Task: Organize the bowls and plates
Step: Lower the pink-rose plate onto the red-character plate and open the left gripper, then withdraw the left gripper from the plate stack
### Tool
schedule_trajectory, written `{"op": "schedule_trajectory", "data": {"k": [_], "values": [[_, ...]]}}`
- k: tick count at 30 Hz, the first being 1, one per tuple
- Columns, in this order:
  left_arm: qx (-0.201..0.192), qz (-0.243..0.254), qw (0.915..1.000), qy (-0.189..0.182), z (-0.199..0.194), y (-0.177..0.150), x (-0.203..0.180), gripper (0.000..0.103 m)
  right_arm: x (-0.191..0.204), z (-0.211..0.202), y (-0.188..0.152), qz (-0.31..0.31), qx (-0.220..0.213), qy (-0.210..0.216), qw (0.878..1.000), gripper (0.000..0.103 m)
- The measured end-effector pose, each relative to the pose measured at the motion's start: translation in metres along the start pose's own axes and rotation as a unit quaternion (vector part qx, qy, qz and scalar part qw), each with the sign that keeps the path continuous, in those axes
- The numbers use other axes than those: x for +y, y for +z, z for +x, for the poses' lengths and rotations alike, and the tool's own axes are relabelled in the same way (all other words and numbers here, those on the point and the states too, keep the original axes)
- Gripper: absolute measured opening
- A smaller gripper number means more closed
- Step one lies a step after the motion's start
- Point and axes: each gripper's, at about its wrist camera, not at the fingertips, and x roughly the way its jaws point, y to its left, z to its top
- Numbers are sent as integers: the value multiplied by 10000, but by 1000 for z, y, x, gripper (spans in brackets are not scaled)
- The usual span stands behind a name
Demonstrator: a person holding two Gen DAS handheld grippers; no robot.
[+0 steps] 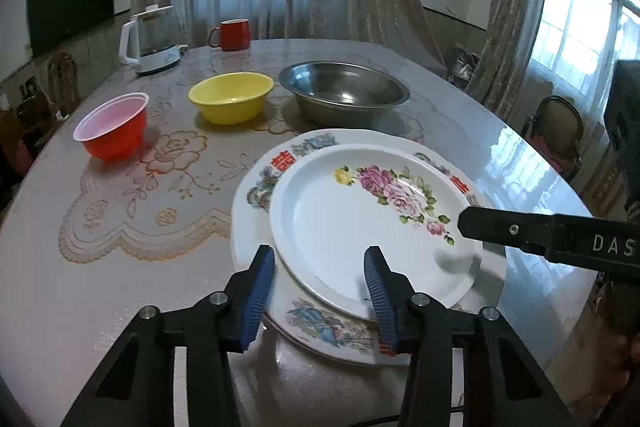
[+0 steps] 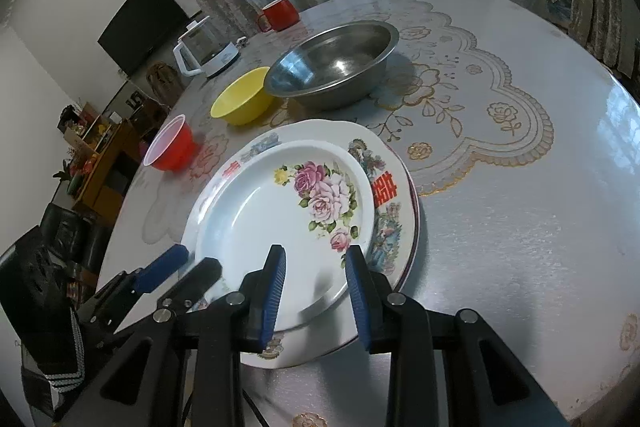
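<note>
Two plates are stacked on the table: a rose plate atop a larger patterned plate. Behind that plate sit red, yellow and steel bowls. Left gripper and right gripper hover partly open over the rose plate's near rim, gripping nothing.

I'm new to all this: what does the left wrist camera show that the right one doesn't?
Only the left view shows a bright window and a chair beyond the table. Only the right view shows a wooden shelf of clutter. Both show the rose plate stacked on a bigger plate, the red bowl, yellow bowl, steel bowl, kettle and mug.
</note>
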Motion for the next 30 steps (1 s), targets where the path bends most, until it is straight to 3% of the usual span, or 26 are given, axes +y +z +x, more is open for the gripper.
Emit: {"op": "schedule_trajectory", "data": {"k": [11, 19, 30], "values": [[-28, 20, 10000, -34, -4, -4, -3, 49, 3, -1, -2, -130, -82, -85, 9998, 31], [-225, -125, 9996, 92, -18, -8, 3, 74, 3, -2, -6, -142, -138, -102, 9998, 31], [-130, -696, 9971, 266, -26, -8, 24, 89, 4, -5, -8, -263, -170, -74, 9995, 32]]}}
